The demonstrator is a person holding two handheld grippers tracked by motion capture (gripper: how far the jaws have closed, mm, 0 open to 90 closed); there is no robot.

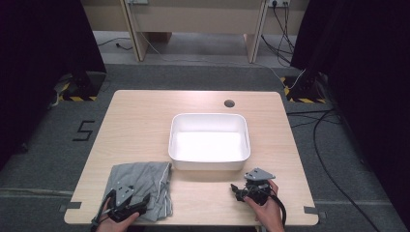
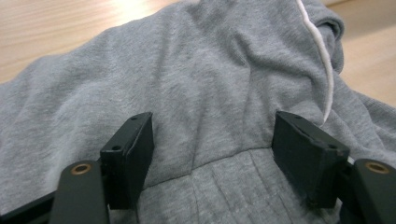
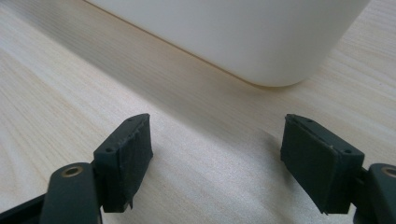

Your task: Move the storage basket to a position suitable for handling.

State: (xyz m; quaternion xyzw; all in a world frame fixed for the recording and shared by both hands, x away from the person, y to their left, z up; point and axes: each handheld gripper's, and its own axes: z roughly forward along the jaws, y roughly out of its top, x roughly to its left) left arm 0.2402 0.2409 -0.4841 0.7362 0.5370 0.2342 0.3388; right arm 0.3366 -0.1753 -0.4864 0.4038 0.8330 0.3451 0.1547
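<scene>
Grey garment, folded on counter, lay beneath and between released left tongs, step judged approach for grasp, next calling for pinching its fabric; right tongs stood released just short of white tub.

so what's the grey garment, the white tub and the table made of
Grey garment: soft knit, probably cotton jersey or fleece; matte, fuzzy, wrinkled, with a white piping line. White tub: looks like moulded plastic, smooth with rounded corners and a slight sheen. Table: pale wood grain, likely laminate or veneer, matte.
</scene>
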